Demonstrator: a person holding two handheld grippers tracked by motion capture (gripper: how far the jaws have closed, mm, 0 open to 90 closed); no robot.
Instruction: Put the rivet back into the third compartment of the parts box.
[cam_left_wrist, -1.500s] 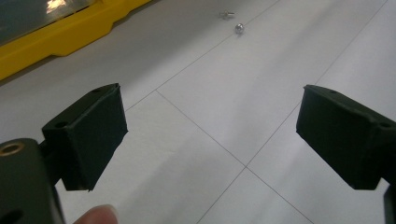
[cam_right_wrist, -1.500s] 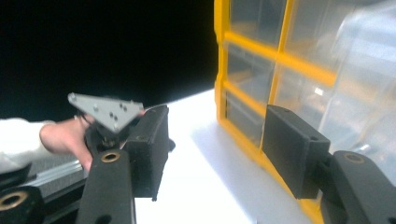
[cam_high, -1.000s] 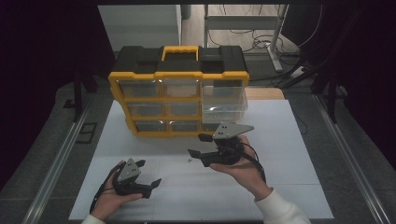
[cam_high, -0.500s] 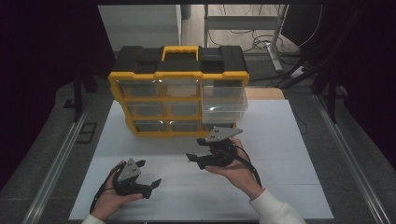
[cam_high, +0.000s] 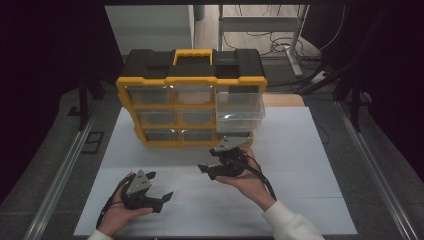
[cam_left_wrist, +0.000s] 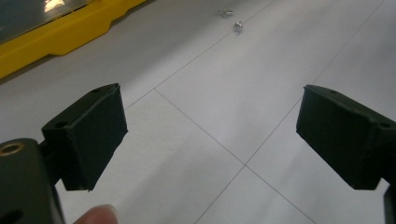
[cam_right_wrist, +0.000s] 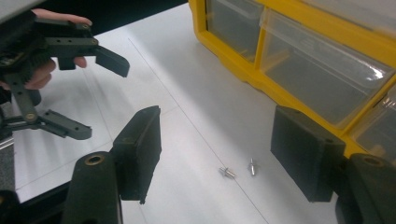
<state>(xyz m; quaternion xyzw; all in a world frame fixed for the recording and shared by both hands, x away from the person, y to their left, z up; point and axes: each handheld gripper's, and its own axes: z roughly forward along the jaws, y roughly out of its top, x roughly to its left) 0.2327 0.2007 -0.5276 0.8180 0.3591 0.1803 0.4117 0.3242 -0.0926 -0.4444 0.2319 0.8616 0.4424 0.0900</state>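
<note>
Right gripper (cam_high: 212, 161) at centre of high view, just below the yellow drawer organizer (cam_high: 192, 102); jaws spread wide, nothing between them. Seen through right gripper view: two small metal pins (cam_right_wrist: 228, 172) lying on white table (cam_right_wrist: 196, 116) at lower centre of frame, side by side but apart, in line with the gap between the jaws, untouched by either. Organizer's clear drawers (cam_right_wrist: 322, 74) filling upper right of that frame. One clear drawer (cam_high: 240, 111) at organizer's right column pulled out, seen in high view. Left gripper (cam_high: 159, 187) at lower left of high view, held in a hand, jaws likewise wide apart and gripping nothing; well apart from the right gripper. Same pins (cam_left_wrist: 238, 25) tiny at top centre of left gripper view, well beyond the jaws; yellow organizer edge (cam_left_wrist: 60, 35) at upper left.
</note>
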